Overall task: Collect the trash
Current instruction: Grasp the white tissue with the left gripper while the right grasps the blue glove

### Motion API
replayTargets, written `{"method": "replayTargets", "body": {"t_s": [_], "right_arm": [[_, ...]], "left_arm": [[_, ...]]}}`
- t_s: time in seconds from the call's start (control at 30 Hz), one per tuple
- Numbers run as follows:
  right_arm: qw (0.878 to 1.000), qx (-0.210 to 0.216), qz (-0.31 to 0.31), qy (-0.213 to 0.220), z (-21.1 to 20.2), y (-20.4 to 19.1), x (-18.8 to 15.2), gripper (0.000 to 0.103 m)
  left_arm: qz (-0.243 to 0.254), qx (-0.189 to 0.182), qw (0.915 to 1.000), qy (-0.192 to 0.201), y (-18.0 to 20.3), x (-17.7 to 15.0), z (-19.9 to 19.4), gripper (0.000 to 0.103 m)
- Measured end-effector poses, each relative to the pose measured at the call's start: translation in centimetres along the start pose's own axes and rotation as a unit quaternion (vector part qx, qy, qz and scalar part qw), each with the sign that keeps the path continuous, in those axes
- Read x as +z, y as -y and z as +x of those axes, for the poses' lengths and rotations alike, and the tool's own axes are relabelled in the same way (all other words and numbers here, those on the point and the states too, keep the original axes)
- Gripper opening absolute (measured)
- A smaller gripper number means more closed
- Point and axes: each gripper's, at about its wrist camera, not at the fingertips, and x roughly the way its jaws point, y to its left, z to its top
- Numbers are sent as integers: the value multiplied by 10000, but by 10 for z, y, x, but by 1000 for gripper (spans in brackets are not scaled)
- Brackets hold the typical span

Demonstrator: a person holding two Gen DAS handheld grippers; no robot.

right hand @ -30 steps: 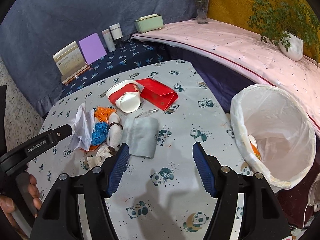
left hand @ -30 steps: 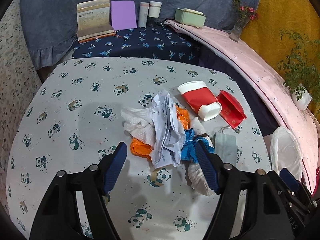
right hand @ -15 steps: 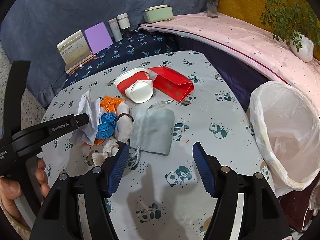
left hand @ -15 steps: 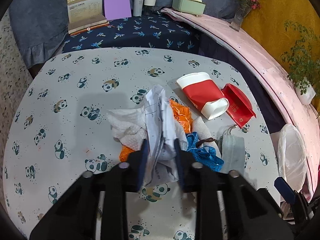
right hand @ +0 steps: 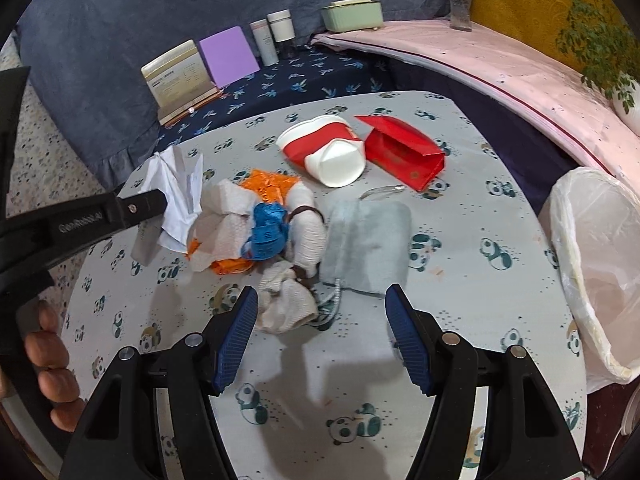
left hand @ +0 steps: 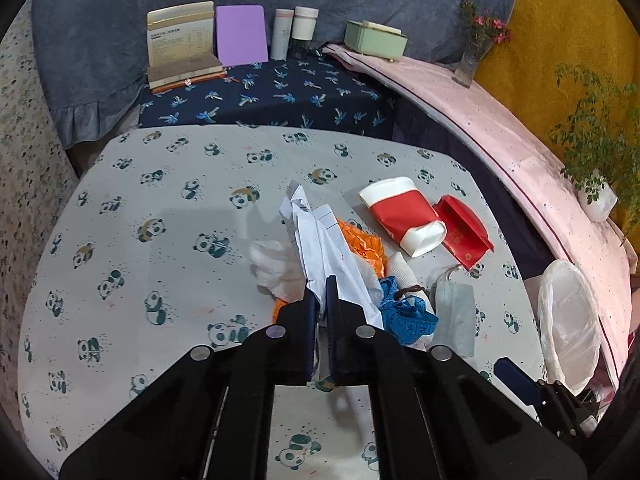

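Observation:
A trash pile lies on the panda-print table [left hand: 160, 272]: crumpled white paper [left hand: 320, 248], a white tissue [left hand: 276, 268], an orange wrapper [left hand: 360, 240], blue tape [left hand: 404, 314], a grey pouch [left hand: 454, 320], a red-white cup [left hand: 404, 216] and a red box [left hand: 464, 232]. My left gripper [left hand: 319, 300] is shut on the white paper, which is lifted off the pile [right hand: 176, 192]. My right gripper [right hand: 322, 312] is open, above a cloth bundle [right hand: 288, 304] and the grey pouch [right hand: 368, 240].
A bin lined with a white bag [right hand: 596, 264] stands right of the table. Books [left hand: 180, 48], a purple pad [left hand: 242, 34], bottles [left hand: 292, 30] and a green box [left hand: 374, 38] stand on the far shelf. A potted plant [left hand: 596, 192] sits on the pink ledge.
My left gripper closed on the white paper and lifted it from the pile. My right gripper moved closer to the pile and stayed open.

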Motion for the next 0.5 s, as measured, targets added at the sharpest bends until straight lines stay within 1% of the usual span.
{"method": "replayTargets", "body": {"t_s": [0.2,0.3,0.5], "right_arm": [[9999,73,-135,72,5,-14,11,64],[9996,101,-203,137,10,-21,19,62],[9996,138,-260,48,32,-30,31,50]], "left_arm": [[-121,32,9998,125,-18,2,-14,4],[-159,77,9997,138,-25,1,-16,4],[-223,81,9997,103,-34,-1,-15,4]]}}
